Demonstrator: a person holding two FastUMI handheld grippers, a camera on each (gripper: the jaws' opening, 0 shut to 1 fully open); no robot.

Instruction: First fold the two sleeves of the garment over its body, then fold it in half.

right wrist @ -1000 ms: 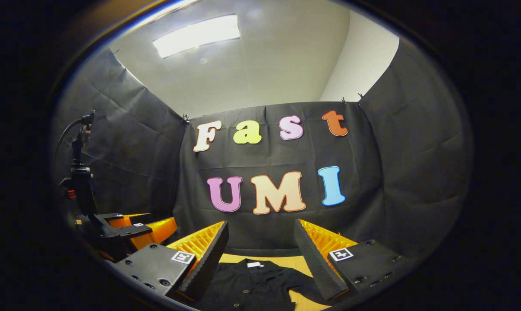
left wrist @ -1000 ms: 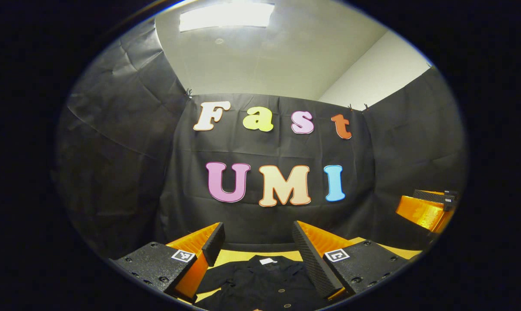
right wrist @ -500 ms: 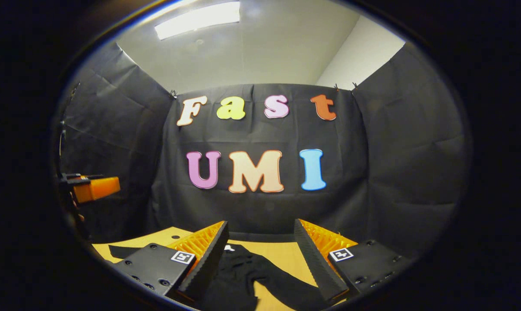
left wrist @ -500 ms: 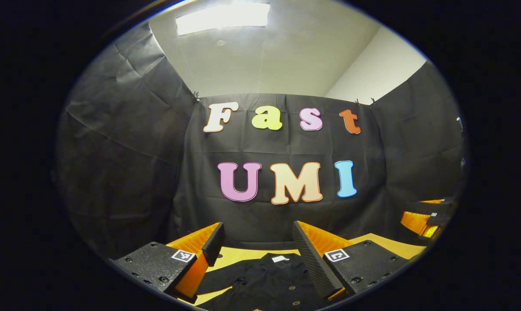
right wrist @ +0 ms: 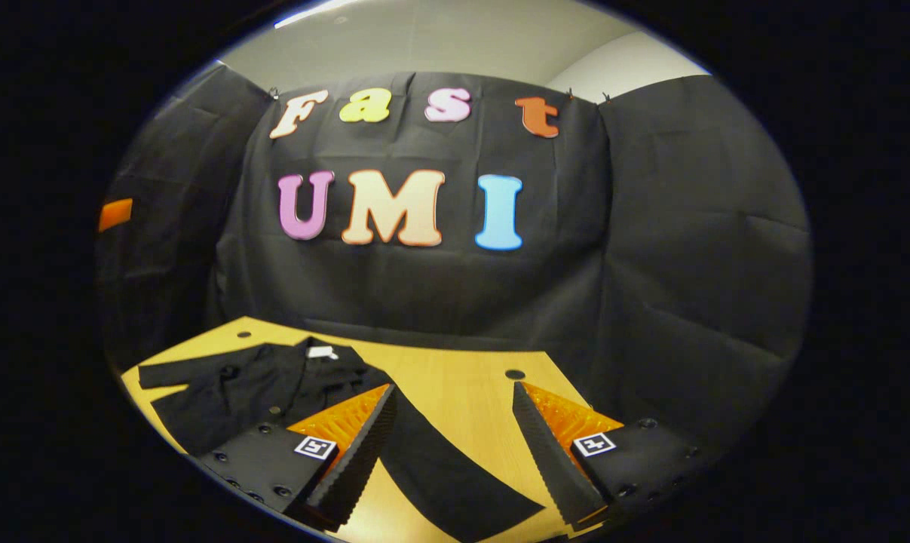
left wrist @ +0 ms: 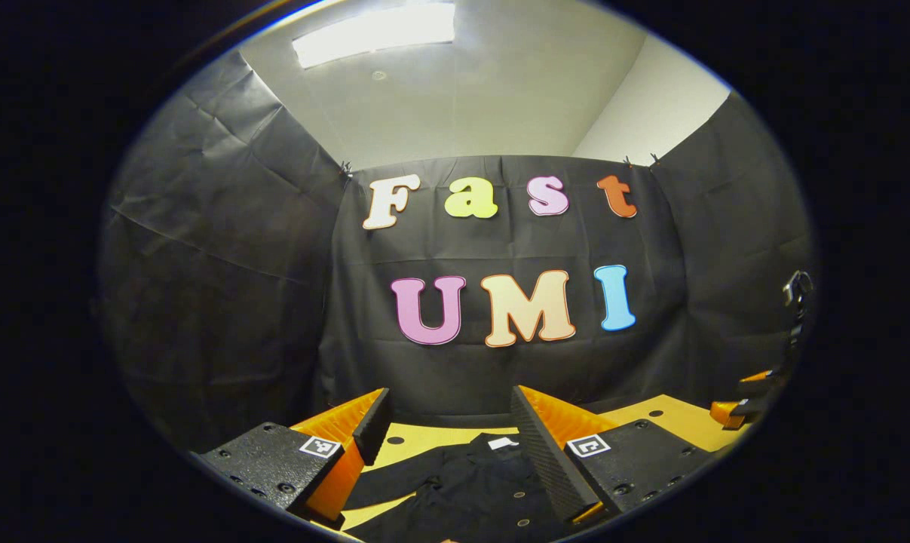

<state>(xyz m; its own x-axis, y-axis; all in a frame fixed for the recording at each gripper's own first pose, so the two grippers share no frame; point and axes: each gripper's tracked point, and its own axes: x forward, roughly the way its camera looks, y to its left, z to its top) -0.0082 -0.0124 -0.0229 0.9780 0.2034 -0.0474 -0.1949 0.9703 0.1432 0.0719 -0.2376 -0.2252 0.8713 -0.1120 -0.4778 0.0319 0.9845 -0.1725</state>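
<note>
A black buttoned shirt (right wrist: 258, 388) lies spread on the yellow wooden table (right wrist: 455, 354), its white collar tag (right wrist: 320, 351) at the far side. One sleeve (right wrist: 447, 483) runs out toward the lower right, passing under the space between my right gripper's fingers. My right gripper (right wrist: 452, 390) hangs open above that sleeve, holding nothing. In the left gripper view the shirt (left wrist: 462, 486) lies below my left gripper (left wrist: 449, 392), which is open and empty above the collar area. The right gripper (left wrist: 749, 403) shows at the far right edge of that view.
The booth's black cloth wall (right wrist: 651, 264) closes the table on the far side and both flanks. A small round hole (right wrist: 514, 374) sits in the tabletop right of the shirt. A bit of the left gripper (right wrist: 115, 213) shows far left.
My right gripper has tipped down and swung right, so the shirt now lies to its left with a sleeve beneath it. The left gripper drifted slightly left. Both stay open.
</note>
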